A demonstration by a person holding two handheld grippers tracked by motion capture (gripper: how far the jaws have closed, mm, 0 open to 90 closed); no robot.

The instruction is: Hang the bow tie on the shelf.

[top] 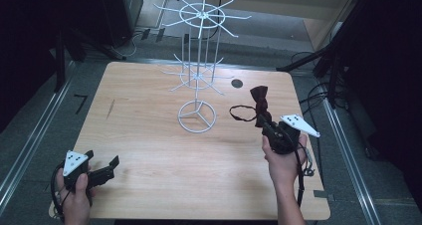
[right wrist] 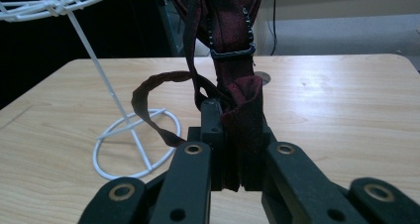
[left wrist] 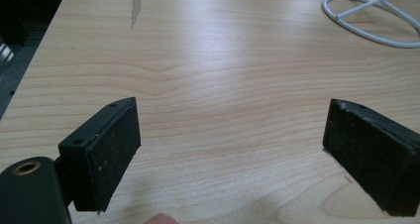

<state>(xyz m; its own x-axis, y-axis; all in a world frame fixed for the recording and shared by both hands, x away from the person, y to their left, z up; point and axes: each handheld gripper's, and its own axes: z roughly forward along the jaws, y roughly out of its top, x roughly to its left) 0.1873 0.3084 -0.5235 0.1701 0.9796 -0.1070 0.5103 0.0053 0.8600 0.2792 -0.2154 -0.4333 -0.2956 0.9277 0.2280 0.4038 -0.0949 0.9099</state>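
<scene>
High view: a wooden table [top: 149, 150] seen from above, with a white wire rack [top: 198, 60] standing at upper centre, its ring base resting on the wood and two tiers of thin hooks spreading out above it. At right of centre, a person's hand holds the right gripper [top: 262, 121], its jaws pressed together on a dark red bow tie [top: 259, 101]. The tie is lifted off the table, to the right of the rack base and apart from it. Its bulky bow end sticks up and toward the top of the frame, beyond the jaws, so its long axis runs roughly away from the person. Its thin neck strap [top: 239, 114] curls out in a loop toward the left of the frame, toward the rack.

Right gripper view: the bow tie [right wrist: 237, 75] rises straight up from the closed jaws at bottom centre, with the strap [right wrist: 153, 97] drooping in a loose loop at centre left, in front of the rack's base ring [right wrist: 136, 147].

Likely risks: the floppy strap could snag on a lower hook or a rack upright before it reaches the intended hook; a sideways push could tip the light rack; a grip on only a fold of cloth might let the tie slip free.

Lower left of the high view: the left gripper [top: 115, 164] rests at the table edge, jaws spread wide with nothing between them.
</scene>
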